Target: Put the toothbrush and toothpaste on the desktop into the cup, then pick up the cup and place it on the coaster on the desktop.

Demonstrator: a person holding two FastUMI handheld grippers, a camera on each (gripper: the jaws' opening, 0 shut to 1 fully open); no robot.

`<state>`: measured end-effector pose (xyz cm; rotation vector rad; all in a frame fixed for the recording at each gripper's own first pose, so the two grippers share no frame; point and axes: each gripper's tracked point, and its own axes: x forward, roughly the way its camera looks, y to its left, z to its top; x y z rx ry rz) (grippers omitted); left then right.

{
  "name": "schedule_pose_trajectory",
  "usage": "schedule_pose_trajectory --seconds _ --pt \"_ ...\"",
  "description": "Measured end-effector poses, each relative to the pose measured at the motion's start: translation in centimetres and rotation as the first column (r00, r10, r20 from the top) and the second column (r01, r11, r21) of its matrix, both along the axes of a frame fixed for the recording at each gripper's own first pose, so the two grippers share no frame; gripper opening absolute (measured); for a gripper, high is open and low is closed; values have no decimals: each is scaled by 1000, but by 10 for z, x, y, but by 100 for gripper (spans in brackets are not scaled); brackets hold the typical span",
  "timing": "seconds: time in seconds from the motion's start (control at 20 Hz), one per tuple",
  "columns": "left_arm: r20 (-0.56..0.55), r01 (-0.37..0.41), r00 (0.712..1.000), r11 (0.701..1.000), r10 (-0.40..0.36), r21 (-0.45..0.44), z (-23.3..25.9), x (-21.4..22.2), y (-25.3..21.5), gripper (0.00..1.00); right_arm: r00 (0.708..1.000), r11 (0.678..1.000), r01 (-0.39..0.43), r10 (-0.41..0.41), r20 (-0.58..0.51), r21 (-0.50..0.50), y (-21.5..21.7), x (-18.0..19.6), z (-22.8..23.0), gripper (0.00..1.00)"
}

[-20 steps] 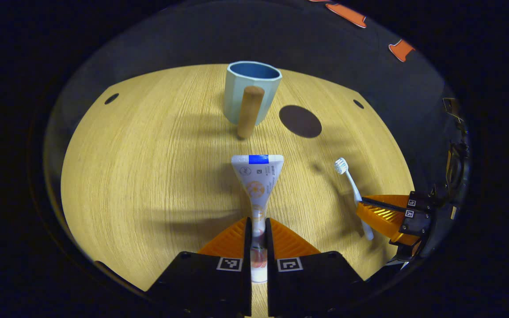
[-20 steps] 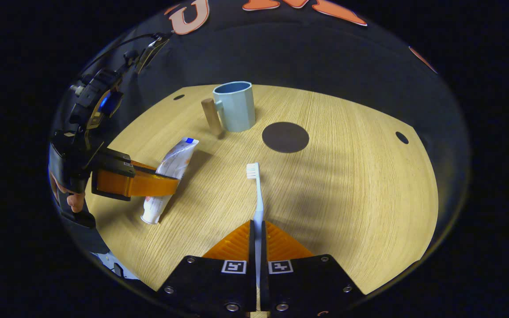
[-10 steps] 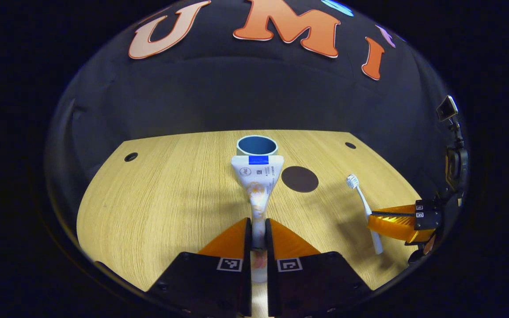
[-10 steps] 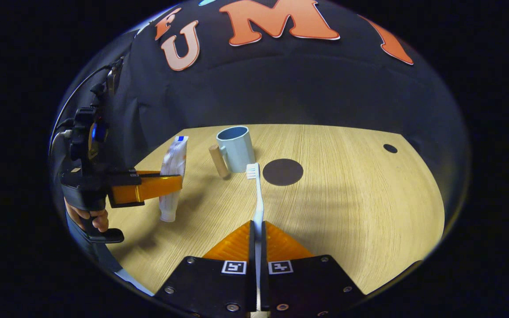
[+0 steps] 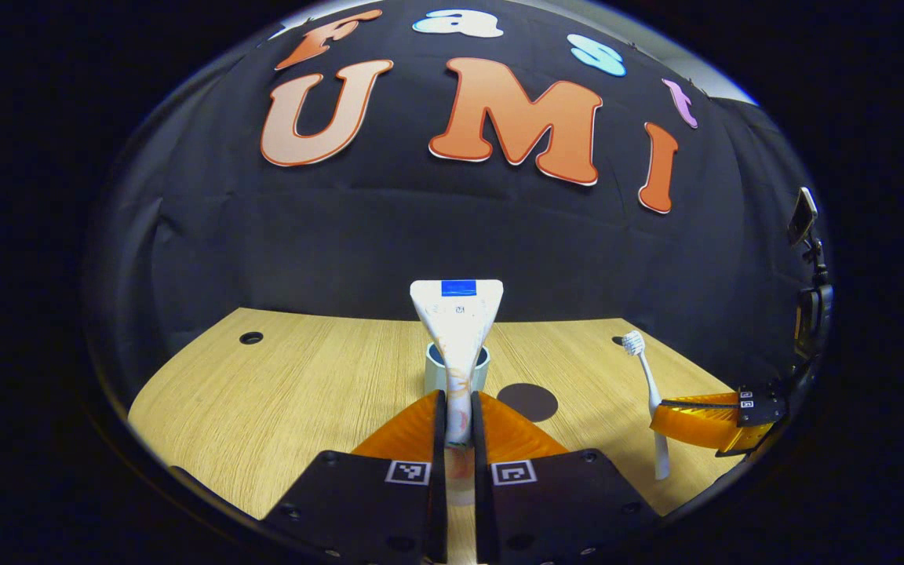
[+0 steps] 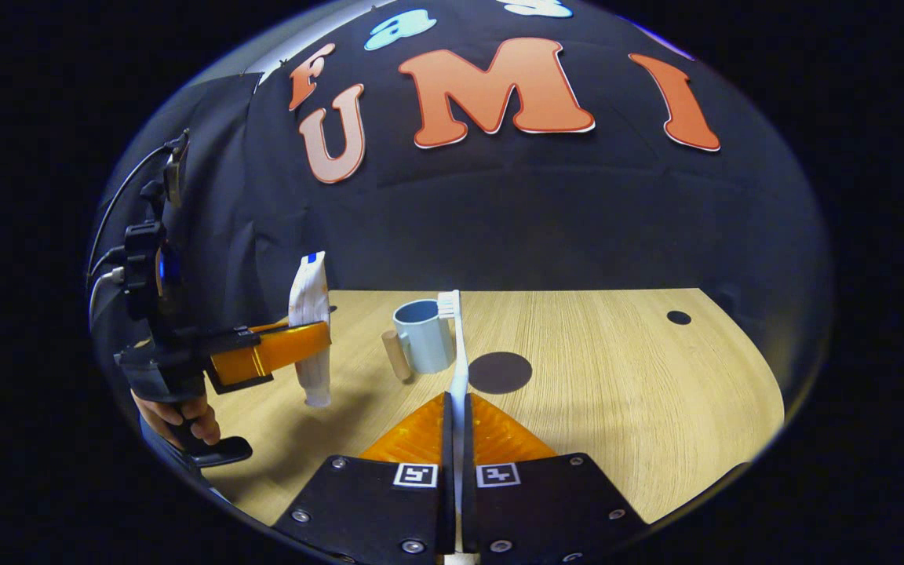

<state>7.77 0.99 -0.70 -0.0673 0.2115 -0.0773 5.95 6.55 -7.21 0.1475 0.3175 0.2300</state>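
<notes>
My left gripper is shut on a white toothpaste tube, held upright off the table with its flat crimped end up. Behind the tube stands the light blue cup, partly hidden. My right gripper is shut on a white toothbrush, bristles pointing up and away. In the right gripper view the cup with its wooden handle stands on the wooden table, the dark round coaster just to its right. The left gripper holds the tube left of the cup.
The wooden table has small round holes near its corners. A hand holds the left gripper's grip. The right gripper with the toothbrush shows at the right of the left gripper view, beside the coaster.
Both grippers have risen and tilted upward with their loads. The toothpaste and toothbrush went from lying near the table to standing upright in the air, and the cup looks farther and lower.
</notes>
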Motion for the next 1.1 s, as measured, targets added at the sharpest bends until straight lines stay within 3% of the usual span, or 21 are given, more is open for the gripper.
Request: schedule_pose_trajectory --seconds 0.15,0.45,0.7,1.1 --pt "80 -52 995 999 51 3 29 18 5 13 998 999 33 -33 55 5 -8 10 11 4" --pt "200 -108 972 991 122 -79 62 42 5 13 993 999 53 -52 106 -4 -16 19 19 4" --pt "255 -85 958 980 130 -181 75 80 1 13 990 998 60 -60 129 2 -25 24 24 4" --pt "314 -57 943 983 110 -175 80 134 -6 13 987 997 78 -78 142 6 -27 30 21 4"
